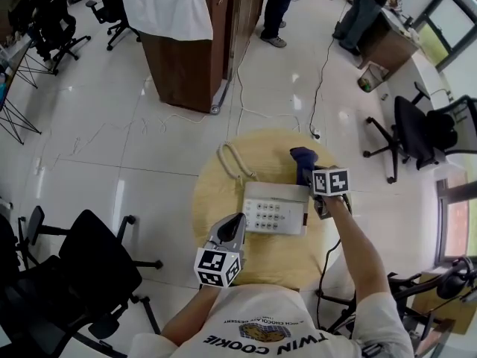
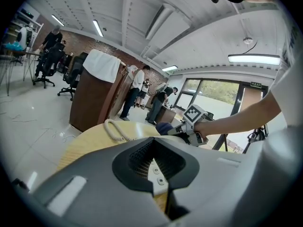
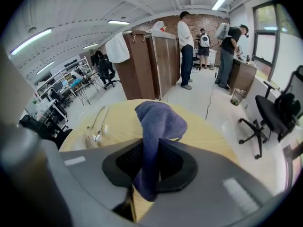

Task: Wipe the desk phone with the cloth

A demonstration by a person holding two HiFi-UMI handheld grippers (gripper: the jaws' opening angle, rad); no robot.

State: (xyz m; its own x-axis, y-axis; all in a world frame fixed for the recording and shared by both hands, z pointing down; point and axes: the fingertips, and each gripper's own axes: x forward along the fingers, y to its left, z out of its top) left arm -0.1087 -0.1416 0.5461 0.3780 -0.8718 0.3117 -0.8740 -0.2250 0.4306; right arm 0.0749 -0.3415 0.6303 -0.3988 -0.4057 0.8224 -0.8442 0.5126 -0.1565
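Observation:
A white desk phone (image 1: pixel 276 216) with a keypad lies in the middle of a round wooden table (image 1: pixel 223 192). Its coiled cord (image 1: pixel 232 162) trails off to the far left. My right gripper (image 1: pixel 309 174) hovers at the phone's far right corner, shut on a dark blue cloth (image 1: pixel 302 157). In the right gripper view the cloth (image 3: pixel 158 122) bulges up out of the jaws (image 3: pixel 151 174). My left gripper (image 1: pixel 232 226) is at the phone's near left corner, shut with nothing in it. Phone keys (image 2: pixel 157 171) show just past its tips (image 2: pixel 158 176).
A brown cabinet (image 1: pixel 186 58) draped with a white towel (image 1: pixel 170 10) stands beyond the table. Black office chairs (image 1: pixel 89 267) (image 1: pixel 417 133) flank it left and right. Cables run across the floor (image 1: pixel 320 73). People stand at the far desks (image 1: pixel 365 13).

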